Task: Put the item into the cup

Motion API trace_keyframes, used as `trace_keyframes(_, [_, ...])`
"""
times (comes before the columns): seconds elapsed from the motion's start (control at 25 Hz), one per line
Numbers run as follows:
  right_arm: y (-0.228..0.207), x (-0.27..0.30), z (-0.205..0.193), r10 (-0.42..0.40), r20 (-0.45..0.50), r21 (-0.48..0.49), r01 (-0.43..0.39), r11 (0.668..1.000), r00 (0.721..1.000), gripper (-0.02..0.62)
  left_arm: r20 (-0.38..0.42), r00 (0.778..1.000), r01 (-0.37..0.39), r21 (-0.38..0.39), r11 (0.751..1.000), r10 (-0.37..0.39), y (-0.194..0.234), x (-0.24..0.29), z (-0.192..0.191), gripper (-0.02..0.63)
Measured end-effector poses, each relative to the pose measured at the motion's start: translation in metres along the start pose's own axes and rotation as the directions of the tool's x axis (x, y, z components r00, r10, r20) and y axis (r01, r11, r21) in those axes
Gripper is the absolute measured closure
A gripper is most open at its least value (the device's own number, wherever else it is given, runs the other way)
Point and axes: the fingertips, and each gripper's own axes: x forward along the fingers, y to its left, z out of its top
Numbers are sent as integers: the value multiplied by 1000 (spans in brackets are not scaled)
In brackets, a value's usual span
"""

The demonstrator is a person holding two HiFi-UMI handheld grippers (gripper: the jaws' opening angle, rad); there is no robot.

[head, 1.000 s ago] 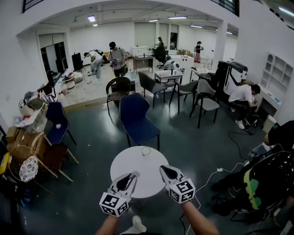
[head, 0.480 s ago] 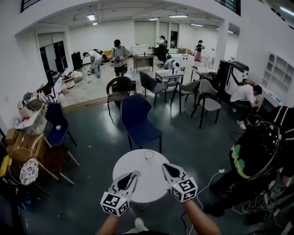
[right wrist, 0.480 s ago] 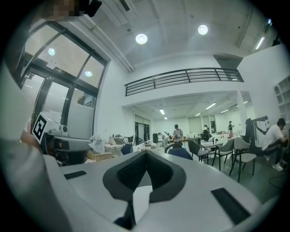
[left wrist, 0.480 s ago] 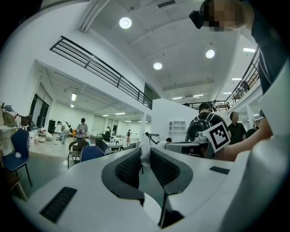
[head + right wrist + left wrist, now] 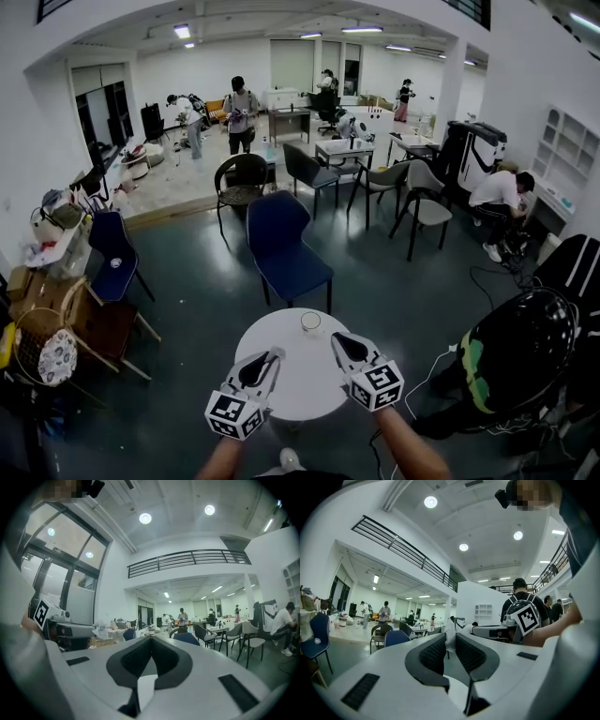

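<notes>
While the left gripper (image 5: 275, 355) hovers over the round white bench (image 5: 298, 375), its jaws stand narrow, closed on what seems a crumpled white scrap (image 5: 449, 637). Beside it hangs the right gripper (image 5: 336, 339), jaws pressed together with nothing between them. A clear cup (image 5: 310, 322) stands at the bench's far edge, apart from both.

no readable words or numbers, only square coded markers on left claw (image 5: 275, 356) and right claw (image 5: 336, 339)
</notes>
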Motion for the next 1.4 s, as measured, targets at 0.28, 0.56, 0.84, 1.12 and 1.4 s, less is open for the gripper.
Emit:
trace_keyframes(0.28, [-1,25,-4,-27,-8,3,27,1000,1000,578,-14,1000,28,-11,1000,-28,26,10,-5,535])
trace_keyframes(0.56, [-12,42,-4,-61,-8,6,62,998,998,578,-20,998,55,-14,998,-56,45,24,-6,535])
trace_keyframes(0.84, [-7,59,-12,-81,-19,-2,81,997,997,578,-36,998,59,-26,998,-60,70,20,-20,535])
trace_keyframes(1.12, [-14,71,-18,-91,-37,-3,91,996,995,578,-48,997,60,-41,997,-62,84,27,-28,535])
trace_keyframes(1.4, [-22,71,-27,-111,-65,2,111,994,992,578,-78,995,59,-64,996,-64,86,30,-43,535])
